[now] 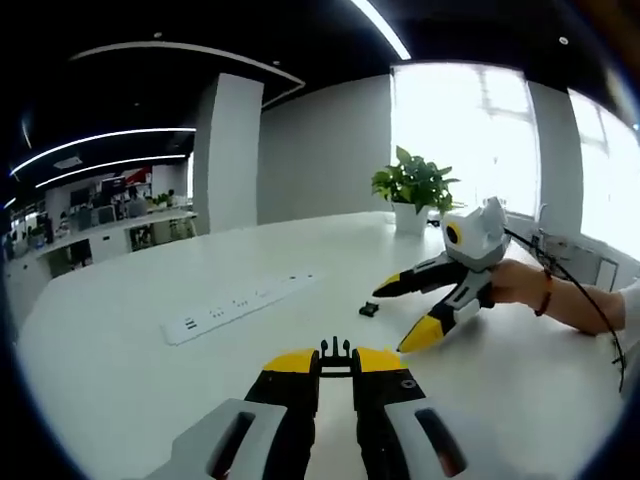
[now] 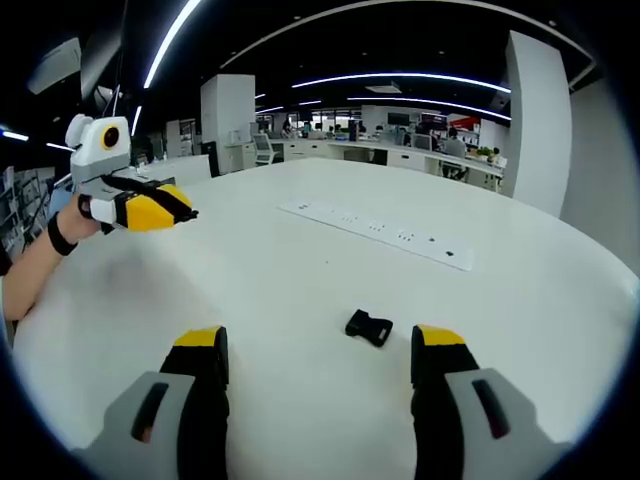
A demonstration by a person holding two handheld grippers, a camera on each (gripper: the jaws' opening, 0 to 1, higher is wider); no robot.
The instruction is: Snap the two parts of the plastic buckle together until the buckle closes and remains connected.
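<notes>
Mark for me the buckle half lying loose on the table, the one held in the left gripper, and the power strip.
Loose buckle half (image 2: 369, 327): right gripper view, middle of its black body.
Held buckle half (image 1: 336, 354): left gripper view, prongs above the jaws.
Power strip (image 1: 238, 307): left gripper view, middle of its top face.

open-plan office, desks (image 2: 400, 150), strip lights (image 2: 400, 78)

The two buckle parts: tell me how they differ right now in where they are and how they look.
The pronged buckle part is clamped between the jaws of the left gripper, raised off the table; the other buckle part lies loose on the table, ahead of the open right gripper. The held part shows thin prongs pointing away from the jaws; the loose part looks like a solid, blocky piece. Both are black plastic, and they are still apart.
</notes>
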